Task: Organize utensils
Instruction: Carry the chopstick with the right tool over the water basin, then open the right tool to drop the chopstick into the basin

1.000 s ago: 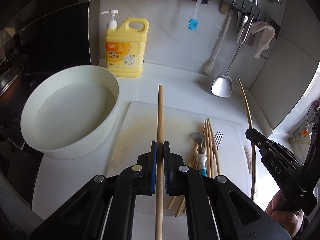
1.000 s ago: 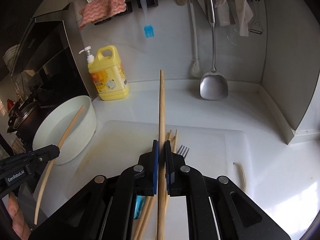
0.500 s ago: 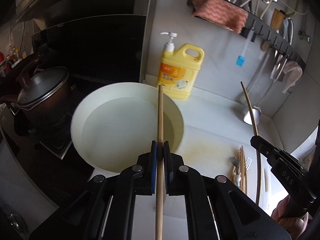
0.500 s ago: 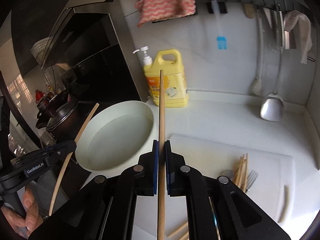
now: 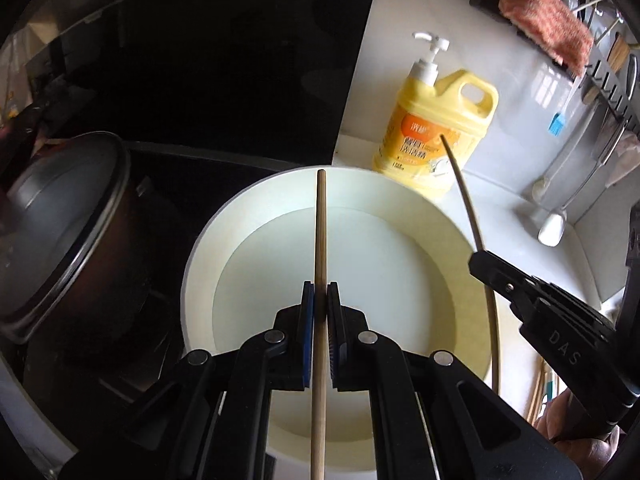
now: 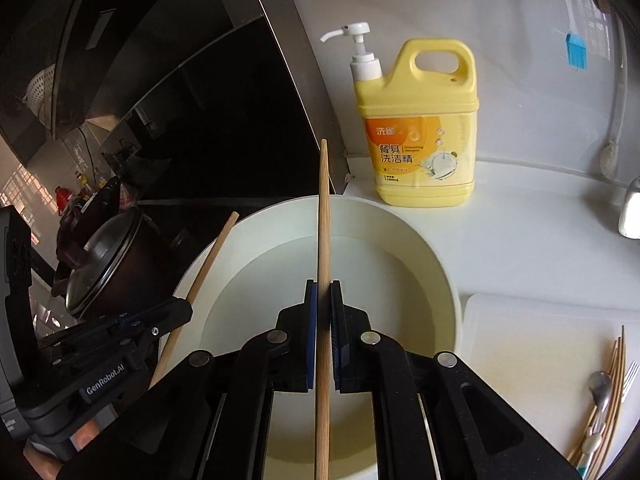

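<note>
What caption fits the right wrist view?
Right gripper clamps a chopstick above the white basin, yellow detergent bottle behind.

— What sort of place is shown?

— A home kitchen is indicated. A yellow dish-soap jug with a pump is stood on the white bench at one o'clock, and a lidded pot is seen on a dark hob at nine o'clock.

— Anything further?

— A wall rail hung with utensils, a pink cloth and a blue brush is seen at two o'clock.
</note>
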The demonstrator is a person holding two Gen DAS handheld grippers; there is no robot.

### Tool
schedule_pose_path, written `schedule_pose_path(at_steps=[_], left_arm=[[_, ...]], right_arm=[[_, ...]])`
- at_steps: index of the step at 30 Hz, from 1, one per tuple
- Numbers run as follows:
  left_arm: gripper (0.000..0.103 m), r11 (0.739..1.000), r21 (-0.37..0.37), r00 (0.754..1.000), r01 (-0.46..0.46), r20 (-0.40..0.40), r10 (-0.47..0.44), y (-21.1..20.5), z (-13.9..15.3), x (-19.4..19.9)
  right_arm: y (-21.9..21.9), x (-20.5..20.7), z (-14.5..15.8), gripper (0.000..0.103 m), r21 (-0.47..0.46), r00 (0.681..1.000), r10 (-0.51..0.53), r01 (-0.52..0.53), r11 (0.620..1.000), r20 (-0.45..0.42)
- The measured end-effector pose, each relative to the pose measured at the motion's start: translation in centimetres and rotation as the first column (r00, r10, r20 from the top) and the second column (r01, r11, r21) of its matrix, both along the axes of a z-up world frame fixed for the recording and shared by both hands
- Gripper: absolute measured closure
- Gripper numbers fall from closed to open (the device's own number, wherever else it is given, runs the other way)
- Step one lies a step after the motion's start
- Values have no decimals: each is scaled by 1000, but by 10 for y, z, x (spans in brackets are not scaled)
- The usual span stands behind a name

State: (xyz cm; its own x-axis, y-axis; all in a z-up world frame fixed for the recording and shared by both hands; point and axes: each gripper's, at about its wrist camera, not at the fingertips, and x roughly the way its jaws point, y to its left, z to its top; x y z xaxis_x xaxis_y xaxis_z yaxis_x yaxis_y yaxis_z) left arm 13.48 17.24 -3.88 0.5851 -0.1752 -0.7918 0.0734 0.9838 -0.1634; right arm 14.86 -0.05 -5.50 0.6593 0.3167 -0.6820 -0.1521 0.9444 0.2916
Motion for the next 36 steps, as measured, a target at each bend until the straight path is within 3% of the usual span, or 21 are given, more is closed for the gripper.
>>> schedule_pose_path(at_steps=[9,17,24,33,36], left_arm=[[96,1000,-20,996,14,-90,-16,2,-44,31],[96,1000,-20,990,-7,-142,4,-5,-63,45],[96,1000,1,986,-1,-167,2,-12,-72,53],[95,1000,19,979,8,-202,-4,-15,-81,62],[90,1000,22,979,-10,-202,14,-11,-79,60]], right_arm=[[23,43,-53,97,-15,983,-4,1,1000,-184],[26,62,-75,97,-49,945,-10,-7,999,-326],[29,62,-82,97,-79,926,-10,-21,997,-376],[30,61,-80,96,-98,925,-8,-32,995,-380],[29,60,-78,92,-102,928,-15,-25,994,-372]])
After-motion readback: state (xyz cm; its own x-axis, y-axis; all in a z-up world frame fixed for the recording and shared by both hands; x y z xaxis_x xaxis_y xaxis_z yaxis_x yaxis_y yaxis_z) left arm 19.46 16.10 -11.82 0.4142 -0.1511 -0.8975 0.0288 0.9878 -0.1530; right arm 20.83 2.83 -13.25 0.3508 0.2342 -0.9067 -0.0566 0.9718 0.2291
